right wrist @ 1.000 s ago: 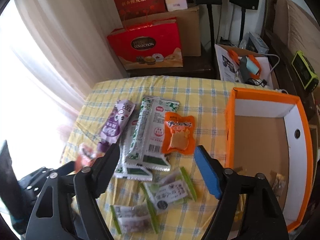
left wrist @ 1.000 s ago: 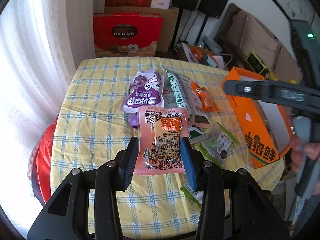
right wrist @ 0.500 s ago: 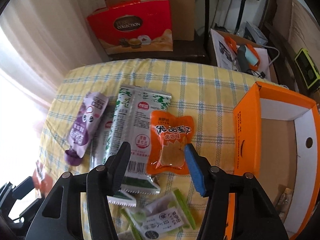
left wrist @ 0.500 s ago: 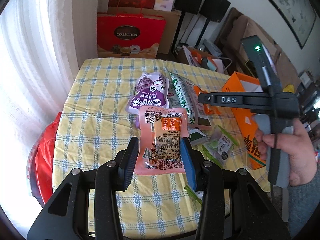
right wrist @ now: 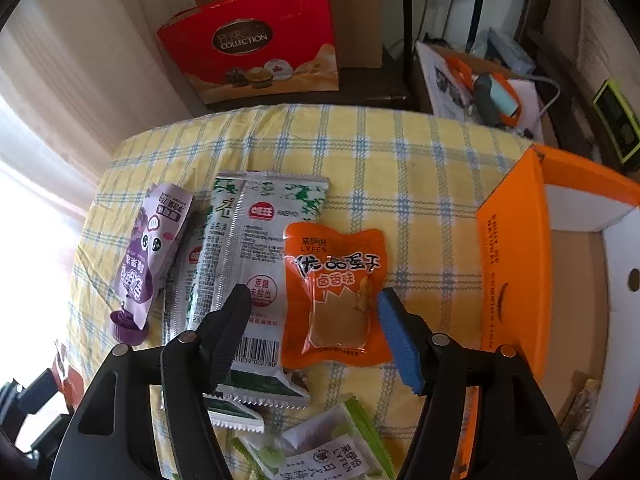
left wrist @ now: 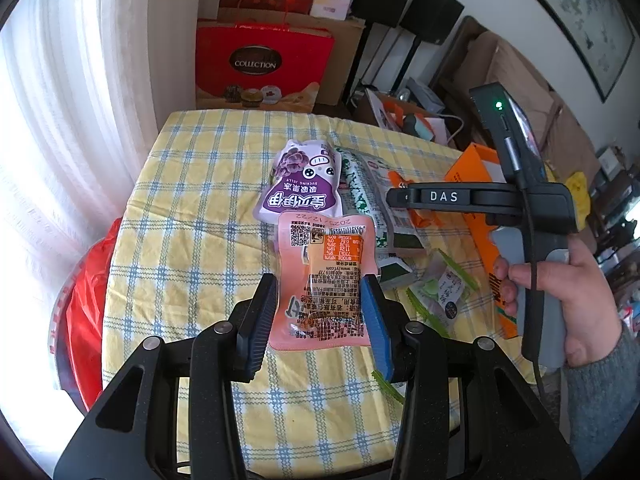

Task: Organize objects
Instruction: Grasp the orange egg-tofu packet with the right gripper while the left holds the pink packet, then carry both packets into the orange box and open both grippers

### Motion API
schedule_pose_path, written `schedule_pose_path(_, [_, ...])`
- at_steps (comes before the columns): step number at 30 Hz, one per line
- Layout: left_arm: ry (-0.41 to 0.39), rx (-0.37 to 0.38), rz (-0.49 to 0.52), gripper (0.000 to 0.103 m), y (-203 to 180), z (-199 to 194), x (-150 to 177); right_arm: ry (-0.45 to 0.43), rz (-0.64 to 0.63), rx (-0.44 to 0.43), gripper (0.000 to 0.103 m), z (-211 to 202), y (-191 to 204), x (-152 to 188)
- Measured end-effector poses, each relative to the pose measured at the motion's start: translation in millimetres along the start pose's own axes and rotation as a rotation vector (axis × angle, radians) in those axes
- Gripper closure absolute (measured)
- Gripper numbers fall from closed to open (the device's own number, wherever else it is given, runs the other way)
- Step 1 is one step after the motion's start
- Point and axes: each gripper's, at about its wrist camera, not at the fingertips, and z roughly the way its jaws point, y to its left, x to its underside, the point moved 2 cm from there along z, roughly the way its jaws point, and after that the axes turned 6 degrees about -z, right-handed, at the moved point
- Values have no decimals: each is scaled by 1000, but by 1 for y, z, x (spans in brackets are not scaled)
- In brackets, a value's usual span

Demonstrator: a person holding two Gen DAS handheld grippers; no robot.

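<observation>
The left gripper [left wrist: 320, 316] is holding a flat pink plastic snack pouch [left wrist: 326, 280] with a printed label, its jaws closed partway on the pouch's two side edges, and lifting it clear of the worktop [left wrist: 192, 200] draped in a yellow cloth with blue checks. That grip looks the same as a second ago, and the hand is barely shifting.

The change is on the other side. Since a second ago the right gripper [right wrist: 316, 316] has been coming down over the pile, and the flat orange foil packet with a clear window [right wrist: 334, 296], which then lay well ahead of it, is now sitting between its jaws. The jaws have just been opening again after narrowing, and they are standing wide, with visible space between each pad and the packet's edges, so nothing is gripped yet. The packet is lying flat on the cloth, its left edge touching the long silver-and-green foil sachet [right wrist: 256, 248]; a purple spouted jelly pouch [right wrist: 150, 256] is lying further left.

The open orange cardboard box with a white lining [right wrist: 516, 264] is waiting at the right edge of the worktop, a few items already inside. Judging by this, the packet is the next pick, and both pieces are probably heading for the box.
</observation>
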Motion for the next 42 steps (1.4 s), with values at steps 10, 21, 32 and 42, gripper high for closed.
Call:
schedule_pose_path(10, [2,-3,-1,63,-1,1,0,-22,-42,-11,60,-9,8,2])
schedule_pose_path(21, [-14,-8,11,63,-13,-7,-6,-102,-48,-55,62,-52,12,14])
schedule_pose_path(32, [-49,-26,30,63,-34,-16,-16,-166,-54,-60,62,-92,5,34])
schedule_pose_path(42, [-64,-34,34,63,-49,-19,-23,-222,-54,-47,62,-116,3,54])
